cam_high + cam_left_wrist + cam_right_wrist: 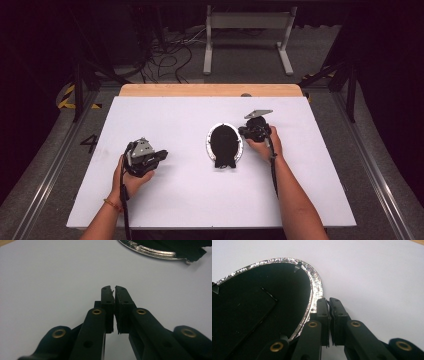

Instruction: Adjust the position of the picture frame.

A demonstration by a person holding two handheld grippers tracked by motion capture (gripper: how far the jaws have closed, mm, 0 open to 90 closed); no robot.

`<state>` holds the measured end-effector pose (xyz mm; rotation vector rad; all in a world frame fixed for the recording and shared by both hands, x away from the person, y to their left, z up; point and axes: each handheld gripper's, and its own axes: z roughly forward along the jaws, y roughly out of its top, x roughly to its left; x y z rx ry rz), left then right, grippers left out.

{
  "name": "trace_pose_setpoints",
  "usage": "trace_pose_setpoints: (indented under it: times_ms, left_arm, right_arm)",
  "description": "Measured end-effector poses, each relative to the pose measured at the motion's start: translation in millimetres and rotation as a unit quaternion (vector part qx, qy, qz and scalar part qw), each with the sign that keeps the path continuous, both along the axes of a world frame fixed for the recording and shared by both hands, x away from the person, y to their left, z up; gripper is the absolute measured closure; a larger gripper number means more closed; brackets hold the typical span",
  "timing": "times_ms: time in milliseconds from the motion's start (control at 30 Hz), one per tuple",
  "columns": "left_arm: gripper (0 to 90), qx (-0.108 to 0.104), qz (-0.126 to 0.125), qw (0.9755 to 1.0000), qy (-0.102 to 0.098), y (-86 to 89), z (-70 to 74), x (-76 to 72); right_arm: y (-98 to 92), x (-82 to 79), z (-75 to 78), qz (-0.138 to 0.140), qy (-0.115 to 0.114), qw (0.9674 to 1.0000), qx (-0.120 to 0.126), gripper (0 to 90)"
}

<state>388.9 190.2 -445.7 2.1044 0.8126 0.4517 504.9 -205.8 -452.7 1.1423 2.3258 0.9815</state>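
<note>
Lying flat near the middle of the white tabletop (175,200), the oval black frame (224,145) w/ a silvery rim sat back side up. The right gripper (329,300) rested just beside its rim, fingers closed on nothing. The left gripper (114,288) was well apart, over bare tabletop, fingers nearly together, nothing between them.

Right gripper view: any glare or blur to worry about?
Right gripper view: the silver rim of the oval frame sparkles with small highlights, its black back loses detail, and the near jaws look soft. High view: table evenly lit, surroundings dark. Left gripper view: jaws sharp, rim slightly blurred.
</note>
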Motion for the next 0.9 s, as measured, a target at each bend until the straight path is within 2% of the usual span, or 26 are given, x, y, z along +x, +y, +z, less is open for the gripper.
trace_pose_setpoints:
  times_ms: [67, 267, 400, 467, 600, 667, 733, 767, 800, 833, 867, 900]
  left_arm:
    - [83.9, -0.001, 0.002, 1.0, 0.008, 1.6, -1.6, 0.0]
    - [82.8, -0.002, -0.003, 0.9999, 0.013, -0.9, -3.1, 0.2]
    - [82.3, 0.002, -0.006, 0.9999, 0.012, -3.1, -4.0, 1.1]
    - [82.5, 0.002, -0.005, 0.9998, 0.017, -4.9, -5.9, 3.8]
    - [85.4, 0.006, -0.001, 0.9997, 0.021, -13.6, -9.3, 12.6]
    - [87.0, 0.027, -0.003, 0.9995, 0.019, -21.7, -11.9, 18.0]
    - [87.8, 0.038, -0.012, 0.999, 0.022, -27.6, -14.3, 21.4]
    - [87.6, 0.03, -0.01, 0.9991, 0.028, -28.9, -12.6, 25.3]
    - [87.4, 0.008, -0.002, 0.9994, 0.032, -29.8, -9.6, 28.9]
    - [87.2, 0.005, -0.002, 0.9997, 0.024, -31.4, -7.2, 30.7]
    - [87.1, 0.012, -0.005, 0.9997, 0.019, -34.4, -6.8, 31.4]
    - [86.8, 0.015, -0.008, 0.9993, 0.032, -37.7, -8.6, 32.9]
  right_arm:
    - [0.1, 2.8, 0.9, 0.004, 0.001, 1.0, -0.004, 86.6]
    - [7.4, 5.9, 0.2, 0.013, -0.002, 0.9999, -0.008, 88.8]
    - [10.1, 5.9, -0.1, 0.032, 0.003, 0.9995, -0.006, 89.9]
    - [9.9, 4.7, -0.5, 0.041, 0.009, 0.9991, 0.004, 89.9]
    - [12.0, 1.0, -0.2, 0.052, 0.011, 0.9986, 0.002, 89.9]
    - [13.4, 0.0, -0.3, 0.052, 0.009, 0.9986, -0.001, 90.0]
    - [14.4, -1.1, -0.4, 0.051, 0.009, 0.9986, -0.001, 90.0]
    - [14.5, -1.8, -0.6, 0.051, 0.009, 0.9987, -0.001, 90.0]
    - [15.1, -3.5, -1.1, 0.051, 0.008, 0.9986, 0.003, 90.0]
    - [15.0, -4.8, -1.3, 0.055, 0.009, 0.9984, 0.005, 90.0]
    - [15.6, -6.2, -1.7, 0.056, 0.008, 0.9984, 0.008, 90.0]
    - [16.5, -8.3, -1.9, 0.055, 0.01, 0.9984, 0.01, 90.0]
